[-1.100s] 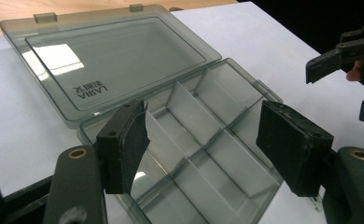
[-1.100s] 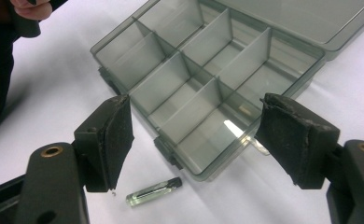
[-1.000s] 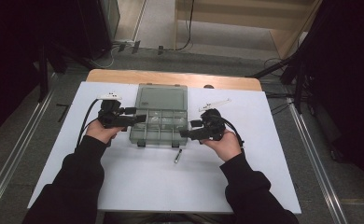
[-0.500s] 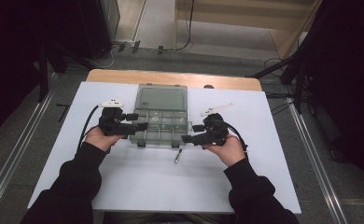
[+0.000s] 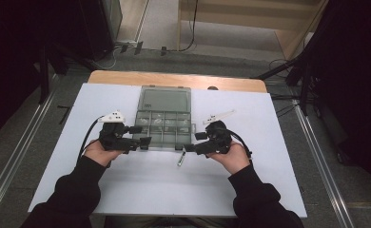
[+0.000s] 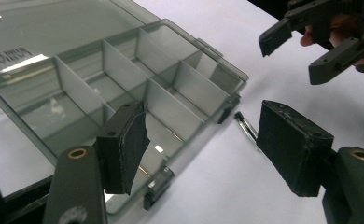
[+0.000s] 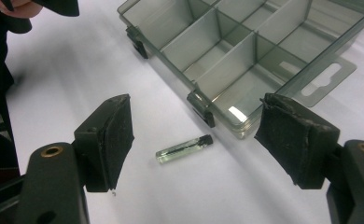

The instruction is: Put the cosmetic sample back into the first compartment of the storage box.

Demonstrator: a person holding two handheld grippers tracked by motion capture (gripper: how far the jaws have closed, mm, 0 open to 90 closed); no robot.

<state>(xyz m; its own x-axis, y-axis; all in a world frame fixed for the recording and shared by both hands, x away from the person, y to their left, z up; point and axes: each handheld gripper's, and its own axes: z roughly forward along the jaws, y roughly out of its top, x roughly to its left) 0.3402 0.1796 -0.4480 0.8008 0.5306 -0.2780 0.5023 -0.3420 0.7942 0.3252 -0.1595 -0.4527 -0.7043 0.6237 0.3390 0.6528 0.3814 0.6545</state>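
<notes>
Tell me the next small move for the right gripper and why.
Probably lower the right gripper onto the small clear vial and close on it. Its jaws stand open with the vial lying on the table between them, just outside the open compartment box, whose near compartments look free.

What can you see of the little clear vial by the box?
The vial is a small, slim tube of clear, glass-like material with a dark cap at one end and something dark inside. It lies flat on the white table, just off the open compartment box's latch edge, apparently not touching it. The right hand-held gripper faces it, jaws open; nothing holds it.
</notes>
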